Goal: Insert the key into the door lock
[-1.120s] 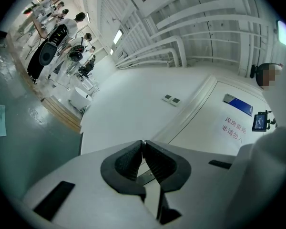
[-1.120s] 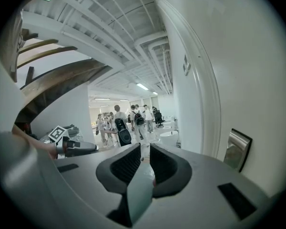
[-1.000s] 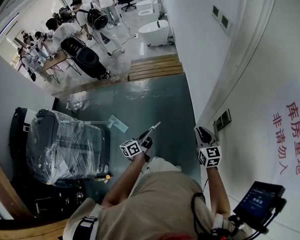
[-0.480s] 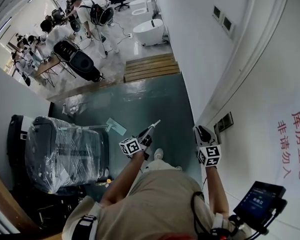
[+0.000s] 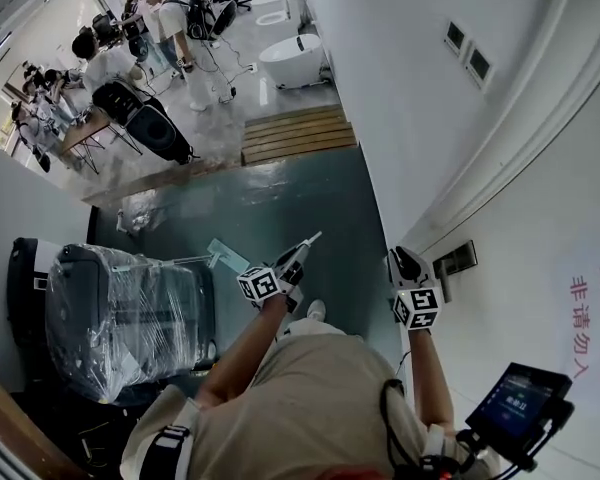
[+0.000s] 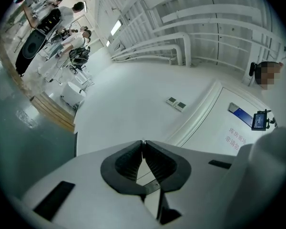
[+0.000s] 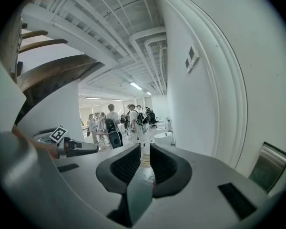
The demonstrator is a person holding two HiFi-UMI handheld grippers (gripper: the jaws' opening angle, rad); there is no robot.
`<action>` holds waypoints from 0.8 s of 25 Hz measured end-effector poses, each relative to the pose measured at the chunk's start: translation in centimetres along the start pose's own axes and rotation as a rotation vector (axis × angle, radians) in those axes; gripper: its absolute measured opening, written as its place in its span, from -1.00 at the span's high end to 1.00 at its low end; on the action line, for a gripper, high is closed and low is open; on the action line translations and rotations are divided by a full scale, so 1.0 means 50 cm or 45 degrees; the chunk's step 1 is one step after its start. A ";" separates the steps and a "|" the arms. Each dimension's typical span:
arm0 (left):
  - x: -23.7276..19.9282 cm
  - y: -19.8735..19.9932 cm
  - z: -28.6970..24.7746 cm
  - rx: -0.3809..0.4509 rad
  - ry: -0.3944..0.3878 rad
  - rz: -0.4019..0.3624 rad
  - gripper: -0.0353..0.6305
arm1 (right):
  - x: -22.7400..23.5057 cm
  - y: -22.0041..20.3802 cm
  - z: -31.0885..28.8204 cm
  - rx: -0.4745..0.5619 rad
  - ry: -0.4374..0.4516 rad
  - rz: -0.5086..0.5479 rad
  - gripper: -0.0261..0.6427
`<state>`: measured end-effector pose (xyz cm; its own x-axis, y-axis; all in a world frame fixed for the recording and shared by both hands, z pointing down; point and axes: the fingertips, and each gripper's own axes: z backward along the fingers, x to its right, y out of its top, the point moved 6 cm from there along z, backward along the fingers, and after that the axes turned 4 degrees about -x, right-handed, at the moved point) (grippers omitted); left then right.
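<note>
The white door (image 5: 565,218) with red lettering (image 5: 592,318) fills the right of the head view. A small metal plate (image 5: 457,259) sits at its edge, and it also shows at the lower right of the right gripper view (image 7: 268,165). My right gripper (image 5: 398,256) hangs just left of that plate, apart from it. Its pads (image 7: 128,165) stand a narrow gap apart (image 7: 145,149), with only background showing between them. My left gripper (image 5: 313,238) is held out over the floor, further left. Its jaws are shut tip to tip (image 6: 142,143). I see no key in any view.
A plastic-wrapped case (image 5: 130,318) stands at the left on the dark floor (image 5: 300,203). Wooden planks (image 5: 298,133), a white tub (image 5: 292,60) and several people (image 5: 130,38) are farther off. Wall switches (image 5: 465,50) sit above. A small screen (image 5: 520,398) hangs at the lower right.
Both grippers have travelled along the wall with the person. The metal plate and the lettered door have drawn closer to the right gripper. Neither gripper's jaws have visibly changed.
</note>
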<state>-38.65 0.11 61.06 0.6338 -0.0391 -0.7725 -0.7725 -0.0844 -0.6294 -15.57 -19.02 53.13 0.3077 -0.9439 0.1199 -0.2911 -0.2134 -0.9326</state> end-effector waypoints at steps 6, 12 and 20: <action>-0.026 0.051 -0.015 -0.016 -0.019 0.005 0.79 | -0.012 0.037 -0.046 -0.001 -0.019 0.005 0.74; -0.086 0.090 -0.052 -0.035 -0.031 0.009 0.79 | -0.014 0.042 -0.120 -0.001 -0.015 0.004 0.74; -0.124 0.138 -0.092 -0.087 -0.071 0.002 0.79 | -0.013 0.058 -0.164 0.007 -0.074 -0.013 0.74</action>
<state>-47.75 -4.83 61.89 0.6278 0.0157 -0.7782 -0.7677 -0.1521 -0.6225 -24.06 -21.09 53.17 0.3630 -0.9253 0.1096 -0.2828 -0.2215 -0.9333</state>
